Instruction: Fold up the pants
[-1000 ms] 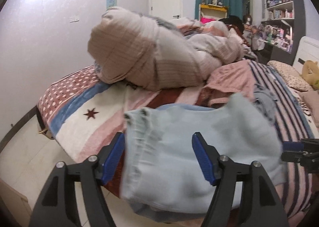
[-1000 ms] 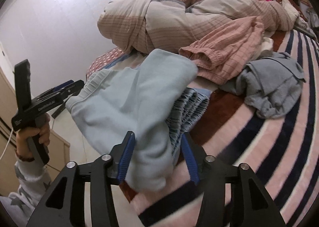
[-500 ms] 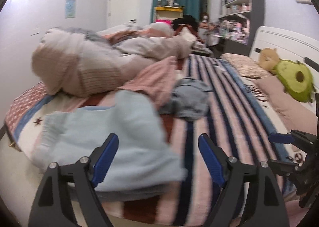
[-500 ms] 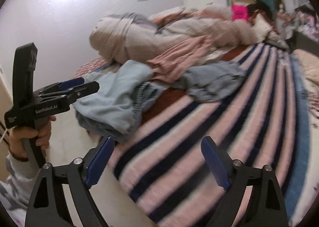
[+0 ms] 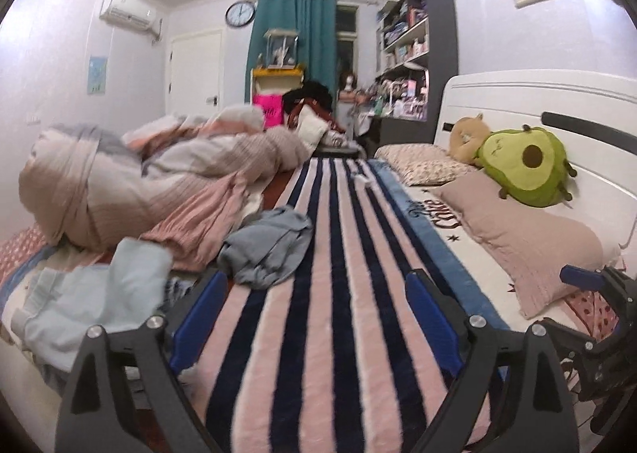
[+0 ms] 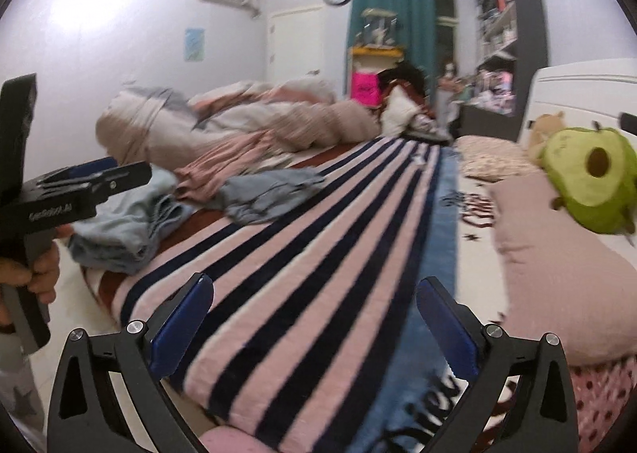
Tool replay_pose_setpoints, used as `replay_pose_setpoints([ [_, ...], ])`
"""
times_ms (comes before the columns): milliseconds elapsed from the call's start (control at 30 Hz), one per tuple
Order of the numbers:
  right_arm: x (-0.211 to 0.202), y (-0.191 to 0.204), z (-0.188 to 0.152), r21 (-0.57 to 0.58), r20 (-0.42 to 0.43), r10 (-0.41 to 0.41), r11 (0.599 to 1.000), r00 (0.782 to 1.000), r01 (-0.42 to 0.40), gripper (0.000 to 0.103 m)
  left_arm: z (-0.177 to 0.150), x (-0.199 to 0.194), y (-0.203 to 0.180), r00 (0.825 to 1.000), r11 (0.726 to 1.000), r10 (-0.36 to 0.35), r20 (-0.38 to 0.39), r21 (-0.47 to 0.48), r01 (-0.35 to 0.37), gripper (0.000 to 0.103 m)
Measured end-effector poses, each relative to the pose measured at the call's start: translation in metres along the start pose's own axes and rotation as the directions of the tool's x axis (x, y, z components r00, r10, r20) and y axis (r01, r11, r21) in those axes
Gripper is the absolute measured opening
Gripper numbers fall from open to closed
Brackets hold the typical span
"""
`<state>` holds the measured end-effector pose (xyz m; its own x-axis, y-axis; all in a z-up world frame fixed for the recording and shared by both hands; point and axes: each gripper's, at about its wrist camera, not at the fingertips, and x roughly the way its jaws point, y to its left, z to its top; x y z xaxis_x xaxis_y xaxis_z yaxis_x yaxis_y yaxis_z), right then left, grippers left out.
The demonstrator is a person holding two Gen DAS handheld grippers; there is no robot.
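Observation:
Light blue pants [image 5: 91, 301] lie bunched and folded at the bed's near left corner, also in the right wrist view [image 6: 119, 226]. Crumpled grey-blue pants [image 5: 266, 250] [image 6: 270, 194] rest further in, beside a pink garment [image 5: 199, 230]. My left gripper [image 5: 314, 293] hangs over the striped blanket [image 5: 338, 333], just right of the light blue pants; its jaws are opening and hold nothing. My right gripper [image 6: 314, 293] is over the blanket too, jaws opening wide with nothing between them. In the right wrist view a hand holds the left gripper [image 6: 91, 182] at the left edge.
A rolled pink-and-grey duvet [image 5: 119, 182] fills the bed's far left. Pillows [image 5: 517, 234], an avocado plush [image 5: 525, 162] and a white headboard [image 5: 557, 102] line the right side. A bookshelf [image 5: 418, 54] and a teal curtain stand at the back.
Both grippers let go of the light blue pants, opened, and swung right over the striped blanket. The pants now lie at the left.

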<state>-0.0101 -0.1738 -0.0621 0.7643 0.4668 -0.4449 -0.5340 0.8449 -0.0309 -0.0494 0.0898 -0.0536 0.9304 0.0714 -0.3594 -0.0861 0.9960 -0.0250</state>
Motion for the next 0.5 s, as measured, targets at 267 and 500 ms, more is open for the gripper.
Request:
replay_pose_setpoints([
  [267, -0.026, -0.021, -0.009, 0.049, 0.103, -0.124, 0.992, 0.987, 0.120, 0.102, -0.010, 0.004, -0.034, 0.999, 1.000, 0.004, 0.045, 0.012, -0.005, 0.091],
  [500, -0.030, -0.026, -0.015, 0.032, 0.135, -0.144, 0.990, 0.980, 0.141, 0.102, -0.014, 0.013, -0.043, 1.000, 1.000, 0.007, 0.023, 0.014, -0.007, 0.091],
])
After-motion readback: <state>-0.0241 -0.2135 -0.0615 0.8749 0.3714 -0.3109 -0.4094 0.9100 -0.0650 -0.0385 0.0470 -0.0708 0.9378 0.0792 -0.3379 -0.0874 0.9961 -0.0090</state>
